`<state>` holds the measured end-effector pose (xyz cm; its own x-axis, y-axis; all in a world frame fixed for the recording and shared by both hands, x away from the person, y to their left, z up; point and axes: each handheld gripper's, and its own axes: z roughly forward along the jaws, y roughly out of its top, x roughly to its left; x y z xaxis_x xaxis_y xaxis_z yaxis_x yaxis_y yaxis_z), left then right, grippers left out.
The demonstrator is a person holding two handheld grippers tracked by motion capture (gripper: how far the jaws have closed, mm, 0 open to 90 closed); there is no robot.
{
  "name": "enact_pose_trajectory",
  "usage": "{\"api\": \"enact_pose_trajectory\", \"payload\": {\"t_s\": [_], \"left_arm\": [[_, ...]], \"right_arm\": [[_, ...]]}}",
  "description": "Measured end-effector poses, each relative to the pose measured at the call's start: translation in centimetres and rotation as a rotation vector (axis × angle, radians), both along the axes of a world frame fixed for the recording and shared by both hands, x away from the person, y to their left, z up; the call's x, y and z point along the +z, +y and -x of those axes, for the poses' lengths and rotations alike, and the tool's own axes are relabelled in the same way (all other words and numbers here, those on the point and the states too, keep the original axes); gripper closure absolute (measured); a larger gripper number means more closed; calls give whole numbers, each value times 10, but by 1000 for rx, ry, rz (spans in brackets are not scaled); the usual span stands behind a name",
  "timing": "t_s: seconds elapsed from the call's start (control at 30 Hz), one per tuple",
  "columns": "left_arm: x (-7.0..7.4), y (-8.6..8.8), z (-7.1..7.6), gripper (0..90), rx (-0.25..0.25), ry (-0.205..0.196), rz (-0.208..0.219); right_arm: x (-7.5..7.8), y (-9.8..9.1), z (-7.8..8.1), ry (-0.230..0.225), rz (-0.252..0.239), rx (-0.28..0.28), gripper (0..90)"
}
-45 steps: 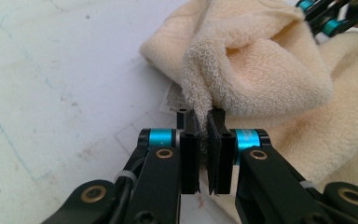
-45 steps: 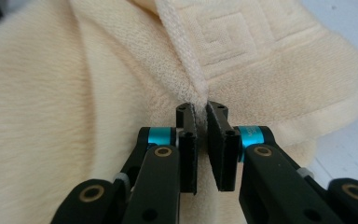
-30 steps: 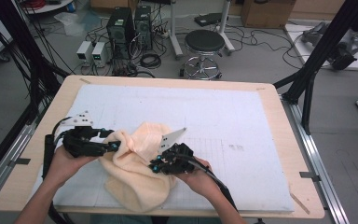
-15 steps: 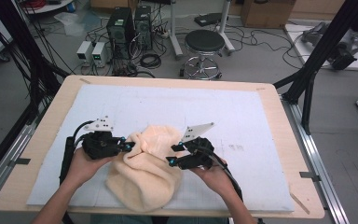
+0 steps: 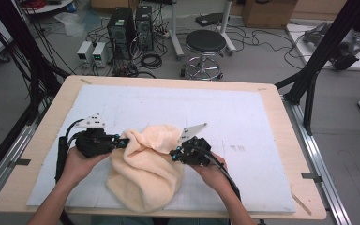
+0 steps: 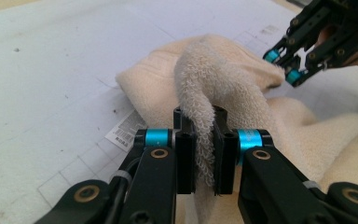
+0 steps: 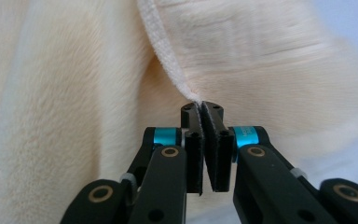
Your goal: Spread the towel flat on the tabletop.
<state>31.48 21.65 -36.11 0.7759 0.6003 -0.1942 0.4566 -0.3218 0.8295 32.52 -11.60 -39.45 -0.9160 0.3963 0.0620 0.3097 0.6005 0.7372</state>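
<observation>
A cream terry towel (image 5: 145,168) lies bunched on the white mat near the table's front edge. My left gripper (image 5: 124,140) is at the towel's left side, and its jaws are shut on a thick fold of the towel (image 6: 205,140). My right gripper (image 5: 174,153) is at the towel's right side, jaws shut on the towel's hemmed edge (image 7: 177,79). In the left gripper view the right gripper (image 6: 284,65) shows at the top right, touching the cloth. A printed label (image 6: 127,127) lies flat beside the towel.
The white mat (image 5: 243,122) covers most of the wooden table (image 5: 281,108), with open room behind and to the right of the towel. Beyond the far edge stand a stool (image 5: 206,44) and computer boxes (image 5: 129,28) on the floor.
Both grippers have moved apart and slightly back, the left one leftward and the right one rightward. The towel's top part has been stretched between them.
</observation>
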Motion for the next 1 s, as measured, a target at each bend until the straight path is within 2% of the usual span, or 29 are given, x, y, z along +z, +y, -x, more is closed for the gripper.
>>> {"api": "enact_pose_trajectory", "payload": {"t_s": [0.07,0.17,0.27,0.33,0.4,0.53,0.6,0.73,0.8,0.87,0.93,1.0], "left_arm": [[0,0,-1,820,-2,0,1],[-1,0,-4,801,14,10,4],[1,2,-6,684,34,19,25],[8,5,-6,581,46,14,31],[18,8,-6,519,52,-4,45],[39,9,-3,473,43,-47,50],[44,3,-4,450,12,-60,40],[36,-21,-9,404,-63,-53,-26],[27,-34,-15,375,-72,-54,-68],[21,-43,-21,352,-67,-62,-84],[17,-48,-25,372,-75,-60,-92],[13,-53,-28,461,-99,-58,-96]], "right_arm": [[10,-6,-4,-31,-13,-34,877],[25,-12,-10,-43,-49,-78,877],[37,-14,-16,-62,-78,-85,878],[43,-9,-18,-66,-78,-75,878],[48,-2,-19,-77,-67,-54,877],[55,16,-22,-81,-49,-8,877],[56,28,-23,-73,-41,18,877],[59,43,-26,-62,-43,58,878],[60,50,-26,-60,-45,76,877],[61,54,-25,-50,-54,102,878],[60,54,-26,-38,-55,115,877],[59,53,-26,-29,-56,115,877]]}}
